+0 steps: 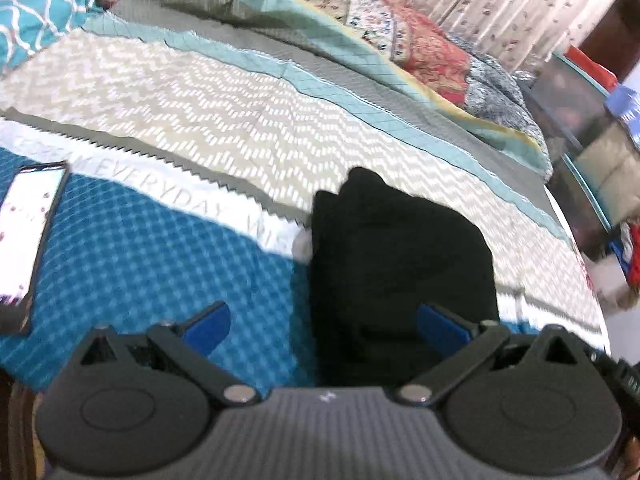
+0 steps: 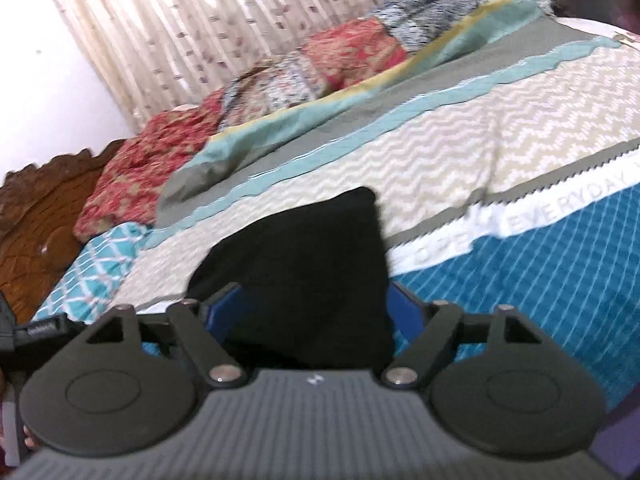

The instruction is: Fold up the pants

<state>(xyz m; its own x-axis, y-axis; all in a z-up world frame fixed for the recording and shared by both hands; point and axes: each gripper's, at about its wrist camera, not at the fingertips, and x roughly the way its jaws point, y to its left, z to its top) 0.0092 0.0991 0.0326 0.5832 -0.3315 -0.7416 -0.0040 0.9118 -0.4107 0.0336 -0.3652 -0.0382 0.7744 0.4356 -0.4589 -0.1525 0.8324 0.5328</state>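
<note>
Left gripper: we are seeing the left gripper point(image 1: 324, 326) standing wide open over the bed; its blue fingers point(image 1: 208, 326) are spread apart and pressing on nothing; the right-hand finger is showing against the black cloth, but we cannot tell whether it is touching it.

Right gripper: the right gripper point(image 2: 316, 312) is also standing wide open; one blue finger is showing on each side of the near end of the pants, with no squeeze on the cloth visible.

Pants: the pants point(image 1: 400, 264) are lying as a compact black folded bundle on the bedspread point(image 1: 140, 256); in the left view they are sitting right of centre, straddling the edge where the blue checked part is meeting the white lettered band and the cream zigzag part; in the right view the pants point(image 2: 304, 276) are lying straight ahead, between the fingers at their near end.

Phone: a phone point(image 1: 28, 236) with its screen lit is lying on the blue part, well apart from the pants, at the left edge.

Beyond: a rumpled patchwork quilt point(image 2: 248, 120) is lying along the far side of the bed; a patterned curtain point(image 2: 200, 20) is hanging behind it; a carved wooden headboard point(image 2: 36, 216) is showing at the left of the right view; both views are blurred.
</note>
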